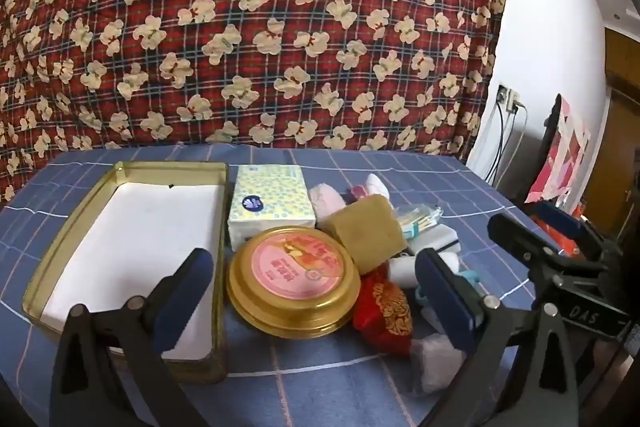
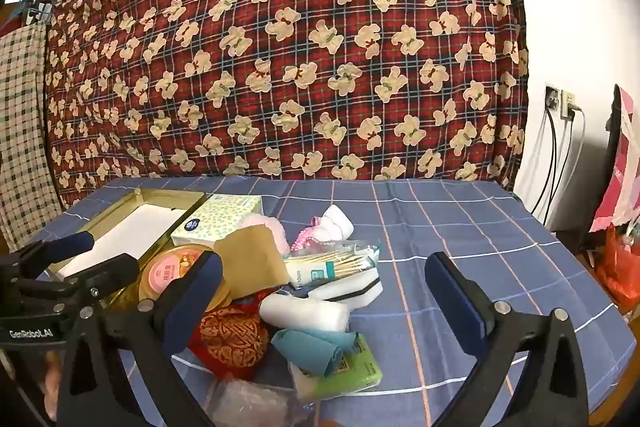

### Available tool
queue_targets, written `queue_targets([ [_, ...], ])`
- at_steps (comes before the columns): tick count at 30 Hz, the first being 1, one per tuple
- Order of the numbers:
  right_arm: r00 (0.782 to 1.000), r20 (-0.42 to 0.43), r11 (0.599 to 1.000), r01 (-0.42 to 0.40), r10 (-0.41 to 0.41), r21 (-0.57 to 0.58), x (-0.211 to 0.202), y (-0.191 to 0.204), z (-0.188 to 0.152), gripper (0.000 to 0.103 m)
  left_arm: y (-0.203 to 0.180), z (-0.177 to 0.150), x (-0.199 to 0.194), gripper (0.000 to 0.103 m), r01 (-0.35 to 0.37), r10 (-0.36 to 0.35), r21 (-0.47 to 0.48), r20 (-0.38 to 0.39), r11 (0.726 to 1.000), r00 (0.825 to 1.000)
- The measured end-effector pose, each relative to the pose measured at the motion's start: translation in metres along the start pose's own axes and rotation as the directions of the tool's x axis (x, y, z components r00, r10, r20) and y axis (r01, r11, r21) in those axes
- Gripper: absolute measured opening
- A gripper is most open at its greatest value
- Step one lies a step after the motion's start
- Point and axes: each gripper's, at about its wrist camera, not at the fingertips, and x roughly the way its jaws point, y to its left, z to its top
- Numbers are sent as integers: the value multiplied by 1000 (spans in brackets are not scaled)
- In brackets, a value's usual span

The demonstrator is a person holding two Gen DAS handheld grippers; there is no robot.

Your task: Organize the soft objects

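A pile of small items lies on the blue checked tablecloth point(image 2: 460, 227). It holds a tissue pack point(image 1: 270, 201), a tan sponge point(image 1: 366, 233), a red embroidered pouch point(image 1: 386, 315), a white roll point(image 2: 306, 311), a pink fluffy item point(image 1: 328, 199), cotton swabs point(image 2: 336, 263) and a teal cloth point(image 2: 316, 347). An open gold tin tray point(image 1: 60, 247) with a white lining lies left of the pile. My left gripper point(image 1: 314, 291) is open above the round gold tin point(image 1: 294, 287). My right gripper point(image 2: 324, 295) is open above the white roll. Both are empty.
A red plaid bear-print blanket point(image 1: 260, 27) hangs behind the table. A wall socket with cables point(image 2: 560, 103) and red bags point(image 2: 616, 267) are at the right. The right gripper also shows in the left wrist view point(image 1: 532, 227).
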Motion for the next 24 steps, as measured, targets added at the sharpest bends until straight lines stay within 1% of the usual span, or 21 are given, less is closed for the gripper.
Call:
queue_targets([
  [4, 1000, 16, 1000, -4, 4, 4, -1, 0, -2, 102, -1, 0, -1, 102, -35, 35, 12, 6, 999, 999],
  [5, 1000, 13, 1000, -5, 5, 6, -1, -1, -2, 102, 2, -1, 3, 102, 5, -5, 0, -13, 1000, 1000],
  [6, 1000, 10, 1000, -6, 6, 8, -2, -1, -3, 102, 3, -1, 3, 102, 13, -13, -5, -13, 1000, 1000],
  [12, 1000, -12, 1000, -3, 3, 3, 4, -1, -1, 102, 3, -2, 1, 102, 11, -11, -6, -6, 1000, 1000],
  [24, 1000, -2, 1000, 3, -3, 16, 0, -6, -4, 102, -4, 4, 0, 102, 21, -21, 2, -11, 1000, 1000],
])
